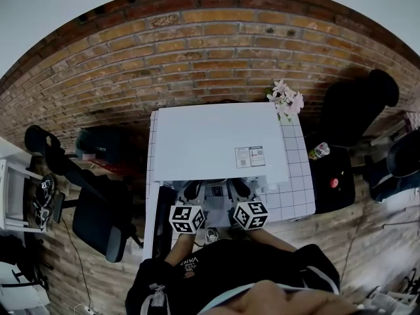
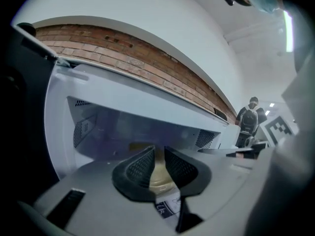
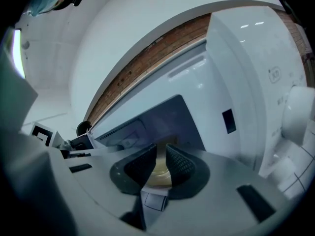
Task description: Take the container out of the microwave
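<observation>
The white microwave (image 1: 216, 143) stands on a white tiled table (image 1: 296, 192), its dark door (image 1: 162, 225) swung open to the left. In the head view, both grippers reach level into its mouth, the left gripper (image 1: 192, 191) and the right gripper (image 1: 240, 188) on either side of a pale container (image 1: 214, 194). In the left gripper view, the left gripper (image 2: 158, 151) has its jaws a narrow gap apart, with the yellowish container (image 2: 158, 175) showing between them. The right gripper (image 3: 161, 150) looks the same, with the container (image 3: 158, 175) in its slit. The pads do not visibly press on it.
Pink flowers (image 1: 287, 100) stand at the table's back right corner. A bottle (image 1: 319, 151) sits on a dark stand to the right. A black office chair (image 1: 98, 223) stands to the left. The brick wall (image 1: 197, 51) lies behind. A person (image 2: 248, 124) stands far off.
</observation>
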Action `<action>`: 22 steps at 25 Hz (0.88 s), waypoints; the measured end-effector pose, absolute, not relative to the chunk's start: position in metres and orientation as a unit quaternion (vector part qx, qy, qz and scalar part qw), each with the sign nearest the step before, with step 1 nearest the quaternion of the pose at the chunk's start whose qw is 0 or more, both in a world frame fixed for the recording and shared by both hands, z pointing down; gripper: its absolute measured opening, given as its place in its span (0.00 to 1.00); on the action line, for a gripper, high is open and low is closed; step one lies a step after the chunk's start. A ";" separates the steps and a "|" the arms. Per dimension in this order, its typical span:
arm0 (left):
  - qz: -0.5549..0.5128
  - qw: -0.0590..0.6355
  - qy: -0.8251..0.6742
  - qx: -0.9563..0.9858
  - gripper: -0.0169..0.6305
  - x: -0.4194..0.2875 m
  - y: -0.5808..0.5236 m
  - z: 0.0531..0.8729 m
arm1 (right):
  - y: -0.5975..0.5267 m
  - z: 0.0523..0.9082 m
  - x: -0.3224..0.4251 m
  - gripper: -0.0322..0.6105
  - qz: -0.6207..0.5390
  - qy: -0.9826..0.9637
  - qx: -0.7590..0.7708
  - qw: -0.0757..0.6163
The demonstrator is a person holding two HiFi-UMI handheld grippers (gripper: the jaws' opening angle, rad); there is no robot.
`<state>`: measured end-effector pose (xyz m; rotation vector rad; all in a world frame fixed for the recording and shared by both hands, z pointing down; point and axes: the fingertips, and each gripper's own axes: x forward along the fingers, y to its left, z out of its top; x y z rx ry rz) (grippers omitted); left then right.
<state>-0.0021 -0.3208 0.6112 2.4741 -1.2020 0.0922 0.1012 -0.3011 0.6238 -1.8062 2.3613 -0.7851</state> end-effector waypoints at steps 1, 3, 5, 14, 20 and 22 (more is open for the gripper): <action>0.033 0.200 -0.427 0.881 0.13 -0.002 -0.322 0.613 | -0.302 0.626 0.101 0.14 -0.259 0.765 -0.589 0.032; 0.033 0.210 -0.425 0.880 0.21 -0.001 -0.323 0.618 | -0.304 0.631 0.101 0.22 -0.265 0.759 -0.594 0.029; 0.036 0.217 -0.424 0.878 0.24 -0.002 -0.325 0.623 | -0.305 0.635 0.102 0.26 -0.268 0.754 -0.600 0.029; 0.047 0.261 -0.428 0.864 0.39 -0.007 -0.338 0.650 | -0.315 0.653 0.096 0.37 -0.277 0.744 -0.607 0.032; 0.054 0.279 -0.422 0.861 0.41 -0.006 -0.345 0.663 | -0.325 0.665 0.092 0.43 -0.284 0.731 -0.620 0.030; 0.052 0.284 -0.421 0.860 0.41 -0.006 -0.349 0.664 | -0.328 0.667 0.092 0.43 -0.293 0.726 -0.621 0.036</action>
